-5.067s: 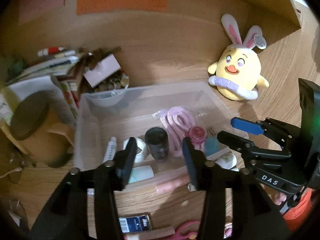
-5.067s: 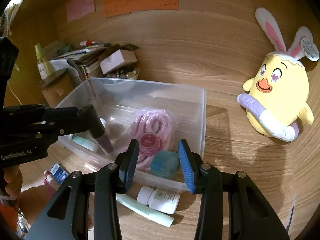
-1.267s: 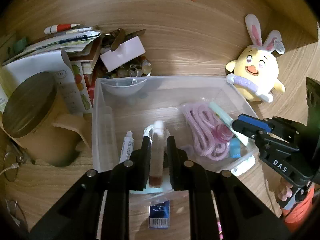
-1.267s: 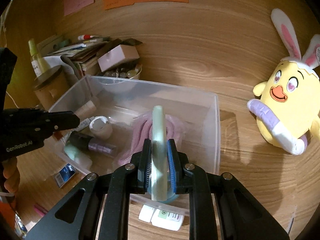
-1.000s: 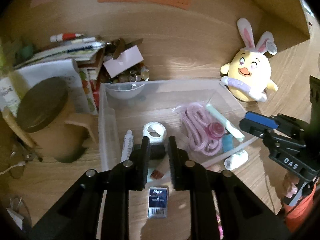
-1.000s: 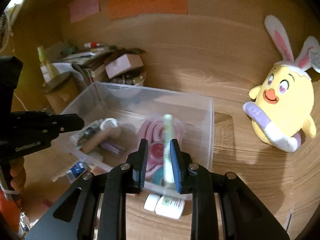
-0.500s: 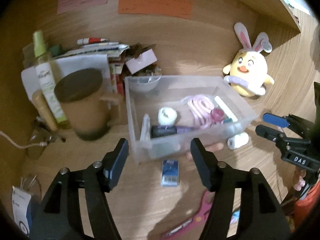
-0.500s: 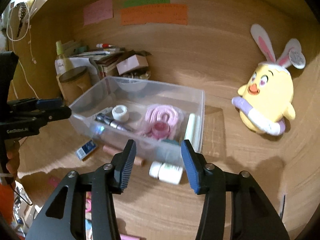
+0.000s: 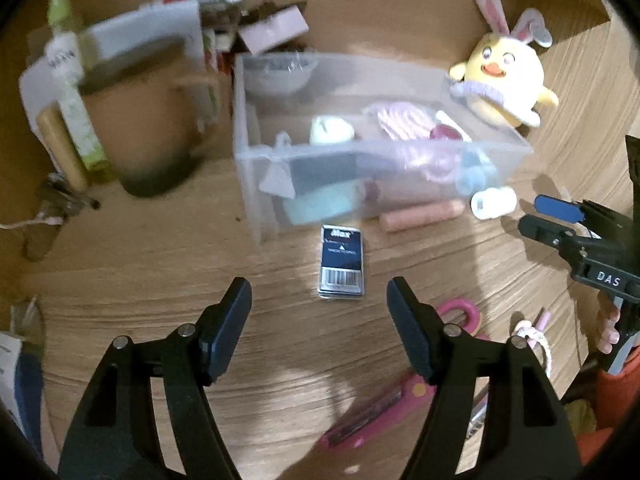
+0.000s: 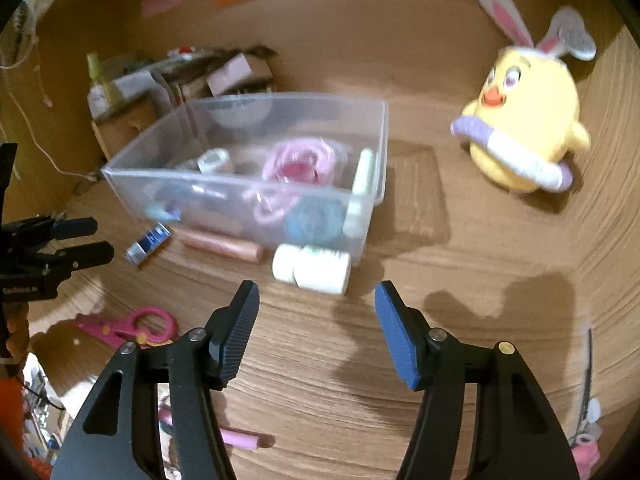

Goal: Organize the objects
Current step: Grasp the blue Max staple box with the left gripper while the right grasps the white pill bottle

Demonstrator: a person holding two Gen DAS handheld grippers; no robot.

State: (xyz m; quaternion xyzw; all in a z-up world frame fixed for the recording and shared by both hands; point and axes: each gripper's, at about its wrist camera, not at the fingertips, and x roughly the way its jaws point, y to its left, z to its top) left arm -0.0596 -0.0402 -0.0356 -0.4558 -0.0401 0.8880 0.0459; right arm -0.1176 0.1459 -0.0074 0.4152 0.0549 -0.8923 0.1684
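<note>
A clear plastic bin (image 9: 256,184) (image 10: 132,188) on the wooden desk holds a pink cord, a tape roll, tubes and small pots. In front of it lie a blue staples box (image 9: 342,262) (image 10: 147,242), a pink tube (image 9: 422,216) (image 10: 222,246) and a white bottle (image 9: 493,202) (image 10: 312,266). My left gripper (image 9: 319,306) is open and empty, just short of the staples box. My right gripper (image 10: 316,314) is open and empty, just short of the white bottle. Each gripper shows in the other's view, the right one (image 9: 548,216) and the left one (image 10: 80,240).
A yellow bunny plush (image 9: 502,76) (image 10: 524,120) sits right of the bin. A brown mug (image 9: 148,120), a spray bottle (image 9: 72,92) and stacked papers and boxes (image 9: 256,28) stand at the left and back. Pink scissors (image 9: 400,392) (image 10: 128,326) lie near the front.
Both grippers let go of their tubes into the bin, opened wide and drew back and down toward the desk. The left now faces the staples box, the right the white bottle.
</note>
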